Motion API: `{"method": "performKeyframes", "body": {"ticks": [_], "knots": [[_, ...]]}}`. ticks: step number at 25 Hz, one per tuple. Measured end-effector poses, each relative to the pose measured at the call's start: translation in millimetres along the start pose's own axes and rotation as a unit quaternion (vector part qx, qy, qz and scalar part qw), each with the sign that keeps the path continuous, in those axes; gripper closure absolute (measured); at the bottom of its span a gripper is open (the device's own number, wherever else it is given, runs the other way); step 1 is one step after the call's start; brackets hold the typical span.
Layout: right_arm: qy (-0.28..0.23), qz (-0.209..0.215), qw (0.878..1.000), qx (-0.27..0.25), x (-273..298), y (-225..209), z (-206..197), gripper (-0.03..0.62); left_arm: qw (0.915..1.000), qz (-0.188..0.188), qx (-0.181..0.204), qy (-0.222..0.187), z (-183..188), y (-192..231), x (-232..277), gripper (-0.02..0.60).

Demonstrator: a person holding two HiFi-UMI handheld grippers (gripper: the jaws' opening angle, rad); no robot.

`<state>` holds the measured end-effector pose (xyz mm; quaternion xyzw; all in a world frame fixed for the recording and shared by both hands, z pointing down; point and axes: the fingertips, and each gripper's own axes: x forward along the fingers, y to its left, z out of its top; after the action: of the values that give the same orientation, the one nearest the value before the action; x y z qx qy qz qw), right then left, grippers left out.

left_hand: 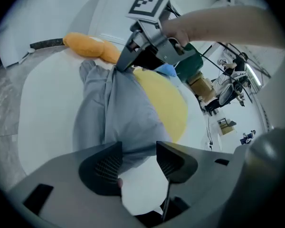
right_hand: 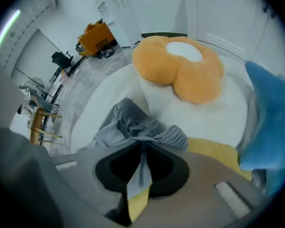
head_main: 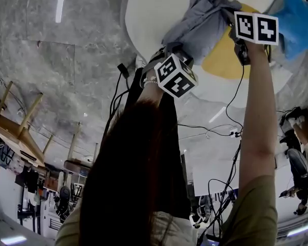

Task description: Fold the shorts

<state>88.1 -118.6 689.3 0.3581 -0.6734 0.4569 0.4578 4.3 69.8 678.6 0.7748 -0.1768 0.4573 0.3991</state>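
Grey shorts [head_main: 203, 20] lie between left tool [head_main: 170, 60] and right tool [head_main: 239, 39].

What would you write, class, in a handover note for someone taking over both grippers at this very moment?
Left gripper: jaws apart, at the near edge of the shorts, gripping nothing.
Right gripper: shut on the bunched far end of the shorts.
Shorts: on the white surface, partly over a yellow patch, near an orange cushion.
Done: one end pinched.
Left: no neat fold shows; probably close the left gripper on its edge, then fold and flatten.
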Motion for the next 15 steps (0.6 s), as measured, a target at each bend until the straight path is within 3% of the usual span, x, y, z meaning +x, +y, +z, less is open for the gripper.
{"method": "performKeyframes", "body": {"ticks": [4,7,12,15], "knots": [[0.036,-0.026,0.995,-0.087,21.0,1.6,21.4,0.563,0.9997,0.013,-0.015,-0.012,-6.6,11.7,-1.9,0.350],[0.044,-0.013,0.992,-0.120,32.9,14.2,24.0,0.565,0.9990,0.012,-0.038,-0.020,-12.9,16.4,-5.1,0.351],[0.001,0.058,0.989,-0.135,34.3,58.2,45.0,0.565,0.9980,0.023,-0.052,-0.025,-23.1,19.9,-12.5,0.350],[-0.036,0.041,0.993,-0.102,16.7,49.1,60.4,0.563,0.9970,0.024,-0.069,-0.024,-30.7,20.3,-14.1,0.350]]}}
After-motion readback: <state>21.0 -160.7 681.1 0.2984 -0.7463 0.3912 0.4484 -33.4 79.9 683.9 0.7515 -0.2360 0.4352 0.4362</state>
